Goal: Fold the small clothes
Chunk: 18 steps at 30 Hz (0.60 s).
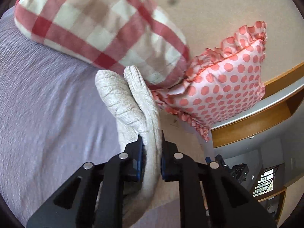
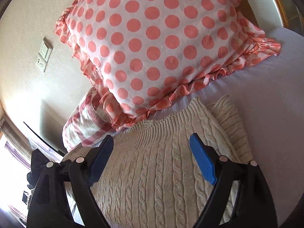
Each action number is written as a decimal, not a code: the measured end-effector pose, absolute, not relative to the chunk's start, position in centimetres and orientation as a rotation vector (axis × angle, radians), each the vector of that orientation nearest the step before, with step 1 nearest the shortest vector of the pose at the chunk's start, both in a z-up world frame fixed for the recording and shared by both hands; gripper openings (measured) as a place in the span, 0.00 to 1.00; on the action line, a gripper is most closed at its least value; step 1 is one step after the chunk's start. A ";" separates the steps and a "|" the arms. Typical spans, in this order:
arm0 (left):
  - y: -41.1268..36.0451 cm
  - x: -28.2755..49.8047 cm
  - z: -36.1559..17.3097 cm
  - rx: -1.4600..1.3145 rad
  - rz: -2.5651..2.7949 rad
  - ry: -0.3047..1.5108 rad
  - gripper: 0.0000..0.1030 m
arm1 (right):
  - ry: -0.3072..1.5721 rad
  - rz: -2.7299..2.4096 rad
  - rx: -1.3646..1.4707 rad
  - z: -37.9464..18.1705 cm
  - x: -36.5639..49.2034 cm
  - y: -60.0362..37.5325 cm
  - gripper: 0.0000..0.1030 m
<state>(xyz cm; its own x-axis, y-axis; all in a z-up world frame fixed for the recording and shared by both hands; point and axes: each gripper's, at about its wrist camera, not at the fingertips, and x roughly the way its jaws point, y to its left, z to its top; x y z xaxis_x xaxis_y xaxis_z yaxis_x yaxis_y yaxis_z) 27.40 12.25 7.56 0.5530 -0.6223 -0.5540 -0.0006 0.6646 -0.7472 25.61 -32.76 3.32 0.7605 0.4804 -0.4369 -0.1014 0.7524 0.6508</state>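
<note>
A cream cable-knit sweater (image 2: 152,171) lies on the lilac bed sheet (image 2: 266,104), its ribbed hem toward the pillows. My right gripper (image 2: 152,142) is open just above the sweater's middle, blue pads (image 2: 204,161) apart, holding nothing. In the left wrist view my left gripper (image 1: 152,144) is shut on a folded, bunched part of the cream sweater (image 1: 133,98) and holds it raised above the sheet (image 1: 47,104). The rest of the garment below the left gripper is hidden by the fingers.
A pink polka-dot ruffled pillow (image 2: 157,43) and a red-checked pillow (image 1: 95,22) lean against the beige wall at the bed's head. A wall socket plate (image 2: 44,55) is to the left. A wooden bed frame edge (image 1: 256,121) runs at right.
</note>
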 end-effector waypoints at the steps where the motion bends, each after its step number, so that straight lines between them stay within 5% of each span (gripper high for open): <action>1: 10.1 27.7 9.1 -0.755 -0.445 0.913 0.13 | 0.615 0.337 0.654 3.6 25.4 -33.3 0.81; 5: -1.2 29.7 12.5 -0.704 -0.597 0.908 0.13 | 0.558 0.283 0.676 4.2 24.9 -36.2 0.81; 10: -14.8 33.1 8.7 -0.711 -0.755 1.061 0.17 | 0.577 0.163 0.706 2.7 24.9 -40.9 0.81; 13: -16.2 32.3 8.4 -0.717 -0.844 1.059 0.16 | 0.580 0.184 0.779 2.2 25.0 -42.7 0.81; 18: -11.9 27.4 11.3 -0.386 -0.760 0.913 0.37 | 0.655 0.352 0.693 3.3 25.5 -40.0 0.68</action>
